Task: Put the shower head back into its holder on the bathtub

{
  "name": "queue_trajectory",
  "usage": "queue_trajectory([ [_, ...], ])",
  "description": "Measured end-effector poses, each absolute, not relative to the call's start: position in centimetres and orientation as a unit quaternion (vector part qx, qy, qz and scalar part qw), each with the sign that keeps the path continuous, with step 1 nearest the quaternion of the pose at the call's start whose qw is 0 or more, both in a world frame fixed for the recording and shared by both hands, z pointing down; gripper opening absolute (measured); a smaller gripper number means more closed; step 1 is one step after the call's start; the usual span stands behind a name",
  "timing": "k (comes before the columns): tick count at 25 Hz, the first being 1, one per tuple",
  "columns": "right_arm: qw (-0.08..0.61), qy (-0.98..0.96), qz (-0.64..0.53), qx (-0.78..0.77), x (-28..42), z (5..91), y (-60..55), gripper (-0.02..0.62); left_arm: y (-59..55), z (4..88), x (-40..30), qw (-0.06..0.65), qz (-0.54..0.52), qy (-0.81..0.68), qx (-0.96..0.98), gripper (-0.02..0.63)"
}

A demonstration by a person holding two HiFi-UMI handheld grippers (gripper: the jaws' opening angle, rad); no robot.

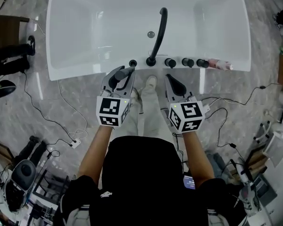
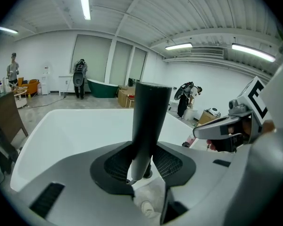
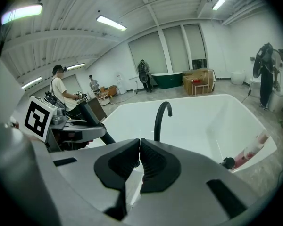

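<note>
Left gripper (image 1: 123,74): jaws clamped on the dark shower head (image 2: 148,121), whose handle stands up between the pads, at the near rim of the white bathtub (image 1: 80,72), close to the round black holder (image 1: 132,63) beside the curved faucet (image 1: 158,34). Right gripper (image 1: 172,80): jaws pressed together, nothing between them, held level with the left one just short of the rim

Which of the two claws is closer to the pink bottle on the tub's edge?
Right. The right gripper hovers just short of the bathtub, left of the pink bottle; the left gripper, clamped on the shower head, is farther left, past the black faucet.
</note>
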State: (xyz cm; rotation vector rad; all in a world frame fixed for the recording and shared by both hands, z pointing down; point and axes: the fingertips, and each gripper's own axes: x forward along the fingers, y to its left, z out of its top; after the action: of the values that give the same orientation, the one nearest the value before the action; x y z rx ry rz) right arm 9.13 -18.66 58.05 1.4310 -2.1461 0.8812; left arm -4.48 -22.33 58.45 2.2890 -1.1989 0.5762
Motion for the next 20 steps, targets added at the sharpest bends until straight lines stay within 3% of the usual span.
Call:
queue_trajectory([
  [20,0.244,-0.774,0.364,0.458,6.9,66.7,-18.2,0.023,-23.9,71.5,-4.2,0.254,0.257,-0.466,0.807,0.147],
])
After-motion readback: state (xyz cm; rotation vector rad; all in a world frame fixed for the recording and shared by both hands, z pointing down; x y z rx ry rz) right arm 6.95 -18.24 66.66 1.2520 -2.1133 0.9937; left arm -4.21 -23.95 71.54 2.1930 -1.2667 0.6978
